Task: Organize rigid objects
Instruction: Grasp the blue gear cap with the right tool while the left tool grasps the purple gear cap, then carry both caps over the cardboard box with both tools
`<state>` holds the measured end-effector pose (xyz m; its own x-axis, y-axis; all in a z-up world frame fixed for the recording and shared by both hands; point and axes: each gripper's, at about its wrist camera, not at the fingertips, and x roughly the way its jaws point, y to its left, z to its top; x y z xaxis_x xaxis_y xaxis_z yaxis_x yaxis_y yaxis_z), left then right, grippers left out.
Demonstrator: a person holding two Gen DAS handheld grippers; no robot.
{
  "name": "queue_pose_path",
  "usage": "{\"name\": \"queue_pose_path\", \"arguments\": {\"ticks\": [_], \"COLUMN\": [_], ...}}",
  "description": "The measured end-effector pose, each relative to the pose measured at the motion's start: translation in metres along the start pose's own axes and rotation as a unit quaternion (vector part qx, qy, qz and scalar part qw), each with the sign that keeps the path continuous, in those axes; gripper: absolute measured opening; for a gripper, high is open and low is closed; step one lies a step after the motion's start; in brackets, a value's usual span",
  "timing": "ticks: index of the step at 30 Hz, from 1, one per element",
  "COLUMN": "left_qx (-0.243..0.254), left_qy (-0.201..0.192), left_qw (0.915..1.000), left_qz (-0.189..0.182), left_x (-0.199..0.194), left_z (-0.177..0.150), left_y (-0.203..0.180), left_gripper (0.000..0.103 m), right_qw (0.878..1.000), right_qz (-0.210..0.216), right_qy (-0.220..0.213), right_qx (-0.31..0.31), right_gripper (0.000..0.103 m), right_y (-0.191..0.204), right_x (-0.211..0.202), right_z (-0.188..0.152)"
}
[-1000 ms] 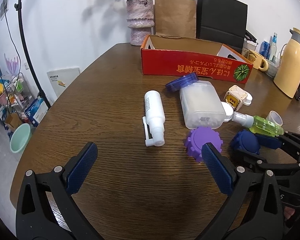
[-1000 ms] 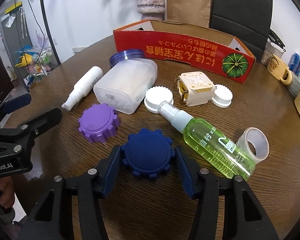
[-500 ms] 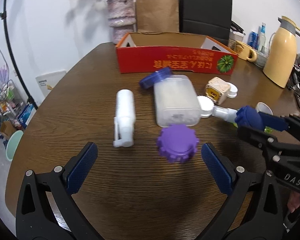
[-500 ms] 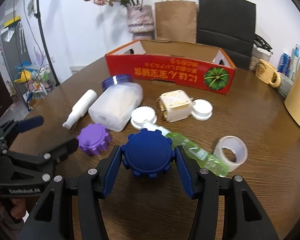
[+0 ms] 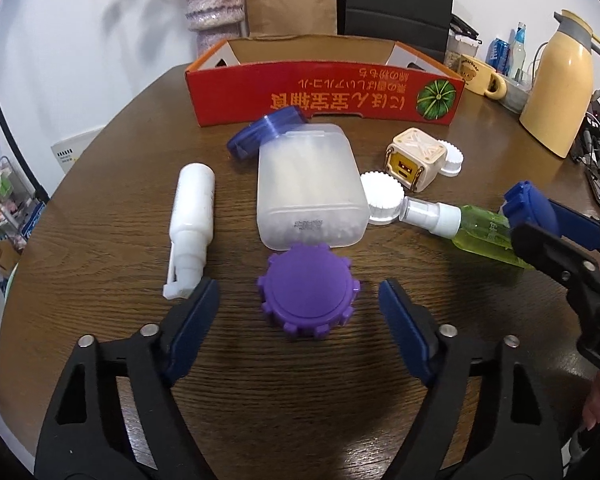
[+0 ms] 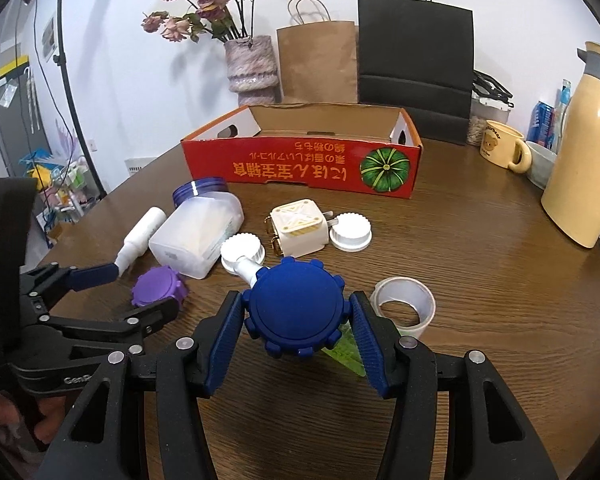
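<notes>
A domestic or small-office room is shown. A round wooden table (image 6: pixel 480 280) is set against a white wall, with a vase of dried roses (image 6: pixel 252 64), paper shopping bags (image 6: pixel 318 62), a thermos jug (image 6: pixel 584 152) and a bear-printed mug (image 6: pixel 500 144).

"GenR" on left tool (image 6: pixel 100 304)

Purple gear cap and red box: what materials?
Purple gear cap: looks like moulded matte plastic, uniform colour, crisp notched rim, dull sheen. Red box: printed cardboard, brown raw inside walls, cut handle holes, glossy-looking print outside. Both judged by look only.
</notes>
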<state>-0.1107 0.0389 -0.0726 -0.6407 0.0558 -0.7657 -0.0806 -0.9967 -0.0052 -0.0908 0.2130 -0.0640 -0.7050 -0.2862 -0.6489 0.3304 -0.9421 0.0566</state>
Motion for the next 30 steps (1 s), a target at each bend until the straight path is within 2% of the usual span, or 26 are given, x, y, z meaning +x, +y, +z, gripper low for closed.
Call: {"name": "queue_pose_path", "arguments": {"ticks": [5, 7, 9, 21, 30], "left_qx": [-0.008, -0.011, -0.011, -0.014, -0.006], "left_qy": [0.008, 0.016, 0.015, -0.011, -0.054], "left_qw": [0.9999, 0.9998, 0.9998, 0.9996, 0.9983], "left_qz": [-0.004, -0.008, -0.005, -0.024, -0.020], "left_x": [0.004, 0.006, 0.006, -0.011, -0.038], "left_z": [0.000, -0.001, -0.001, 0.000, 0.016], "left_y": [0.000, 0.001, 0.000, 0.003, 0.006], "left_gripper": [0.067, 0.056, 0.051, 0.051, 0.051], "right_qw": [1.000, 1.000, 1.000, 1.000, 1.000], "right_qz": [0.002, 0.002, 0.002, 0.002, -0.006], "right_qy": [-0.001, -0.001, -0.001, -0.002, -0.020], "right_qx": [-0.001, -0.001, -0.001, -0.001, -0.002], "right_gripper": [0.059, 0.059, 0.059, 0.059, 0.059], "right_y": [0.000, 0.000, 0.000, -0.001, -0.003], "right_x": [0.001, 0.001, 0.001, 0.000, -0.009], "right_z": [0.000, -0.001, -0.001, 0.000, 0.012]}}
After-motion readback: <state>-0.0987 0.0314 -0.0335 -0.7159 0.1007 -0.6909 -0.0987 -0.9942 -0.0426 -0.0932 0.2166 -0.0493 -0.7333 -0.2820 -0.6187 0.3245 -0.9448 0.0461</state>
